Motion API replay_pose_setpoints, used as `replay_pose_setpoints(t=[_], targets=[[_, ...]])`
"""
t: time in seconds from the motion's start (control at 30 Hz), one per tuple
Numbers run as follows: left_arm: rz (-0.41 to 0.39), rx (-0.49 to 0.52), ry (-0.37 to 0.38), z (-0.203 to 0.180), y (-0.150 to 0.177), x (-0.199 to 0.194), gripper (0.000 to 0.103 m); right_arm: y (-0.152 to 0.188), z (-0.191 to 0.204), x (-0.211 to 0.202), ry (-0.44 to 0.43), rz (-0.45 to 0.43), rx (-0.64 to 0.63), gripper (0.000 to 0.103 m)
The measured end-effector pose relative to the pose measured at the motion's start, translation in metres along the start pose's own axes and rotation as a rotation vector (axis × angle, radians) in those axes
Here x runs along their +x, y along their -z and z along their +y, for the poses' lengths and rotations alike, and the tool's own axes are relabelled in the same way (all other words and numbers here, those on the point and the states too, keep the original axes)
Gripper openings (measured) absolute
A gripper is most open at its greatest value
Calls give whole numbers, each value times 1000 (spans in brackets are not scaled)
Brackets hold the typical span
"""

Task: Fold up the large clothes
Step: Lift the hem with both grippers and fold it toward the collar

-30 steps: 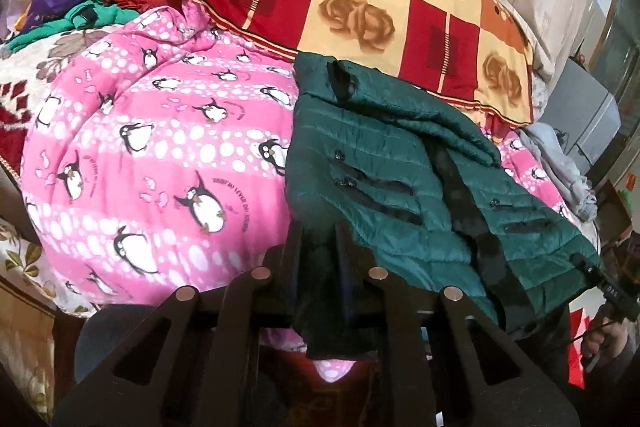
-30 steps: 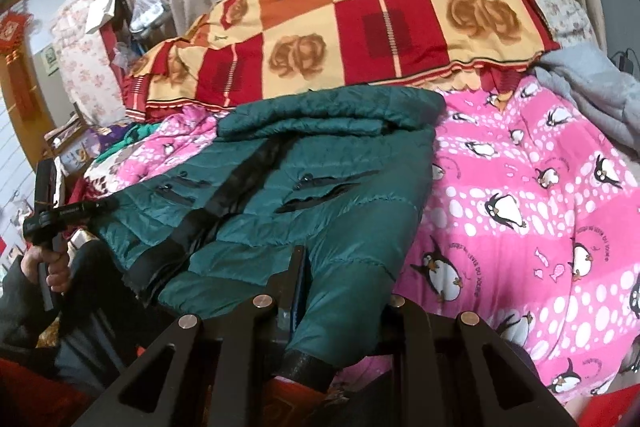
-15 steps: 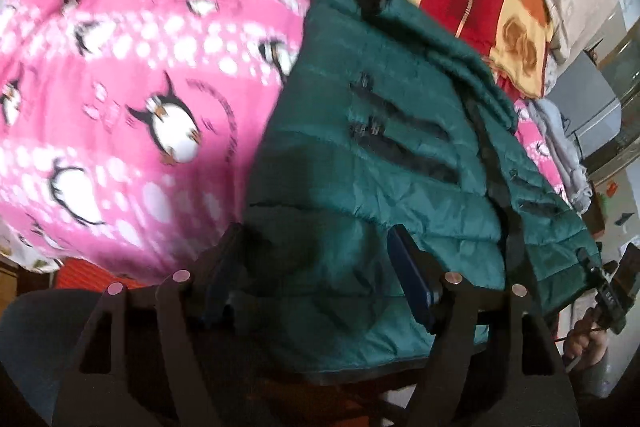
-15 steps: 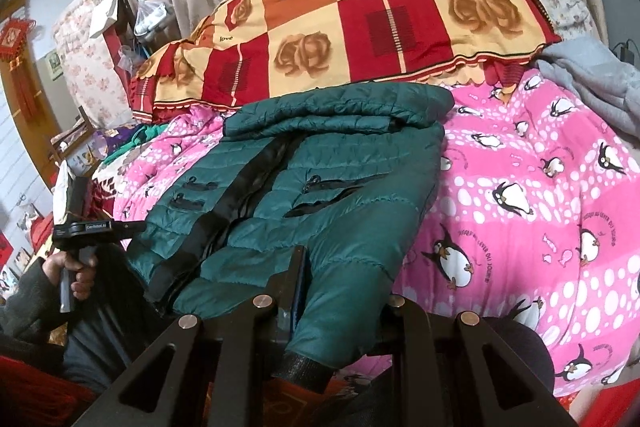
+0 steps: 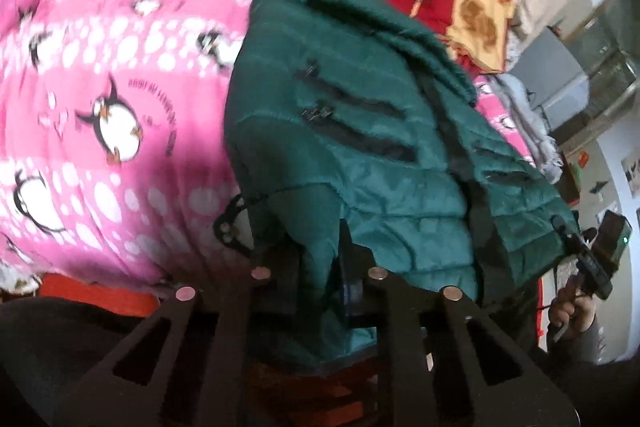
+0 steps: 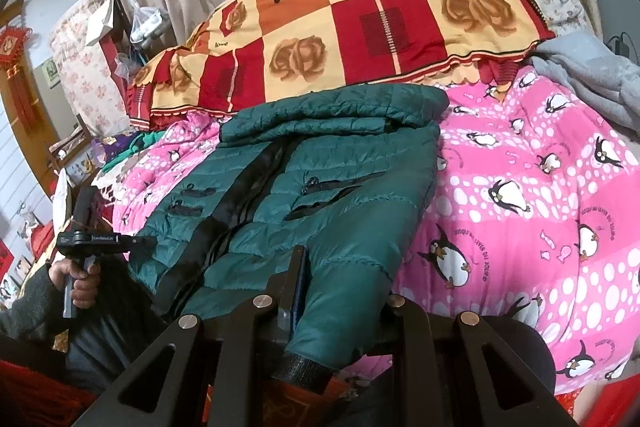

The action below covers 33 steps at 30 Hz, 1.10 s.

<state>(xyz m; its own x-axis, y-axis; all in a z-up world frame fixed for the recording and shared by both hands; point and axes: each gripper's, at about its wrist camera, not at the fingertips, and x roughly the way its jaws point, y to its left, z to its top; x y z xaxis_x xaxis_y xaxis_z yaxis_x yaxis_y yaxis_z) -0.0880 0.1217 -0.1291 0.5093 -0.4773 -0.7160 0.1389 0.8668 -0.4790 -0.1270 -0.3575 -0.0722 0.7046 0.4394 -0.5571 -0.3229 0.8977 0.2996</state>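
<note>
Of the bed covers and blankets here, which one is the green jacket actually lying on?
The pink penguin blanket. The green jacket lies on it; the red and yellow rose quilt is heaped behind the jacket's collar.

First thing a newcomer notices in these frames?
The dark green puffer jacket, spread front-up across the middle of a loud pink penguin-print blanket. Behind it lies a red, orange and cream rose-patterned quilt. Both grippers, left and right, are clamped on the jacket's near hem.

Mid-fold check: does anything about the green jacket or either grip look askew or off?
Nothing stands out. The green jacket lies fairly flat on the pink penguin blanket, hem hanging off the near edge. The left gripper and right gripper are each shut on that hem.
</note>
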Motion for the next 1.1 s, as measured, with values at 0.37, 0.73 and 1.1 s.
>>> replay_pose_setpoints(t=[0.37,0.73,1.1], targets=[[-168,22,38,-15,-2,-63,9,-2,15,-25,30,-31,-64,18],[-281,13,81,-29,-9,-98,9,-16,23,-69,49,-155,-109,16],[-443,-23,86,-49,-46,-119,9,-53,20,-75,78,-309,-73,15]])
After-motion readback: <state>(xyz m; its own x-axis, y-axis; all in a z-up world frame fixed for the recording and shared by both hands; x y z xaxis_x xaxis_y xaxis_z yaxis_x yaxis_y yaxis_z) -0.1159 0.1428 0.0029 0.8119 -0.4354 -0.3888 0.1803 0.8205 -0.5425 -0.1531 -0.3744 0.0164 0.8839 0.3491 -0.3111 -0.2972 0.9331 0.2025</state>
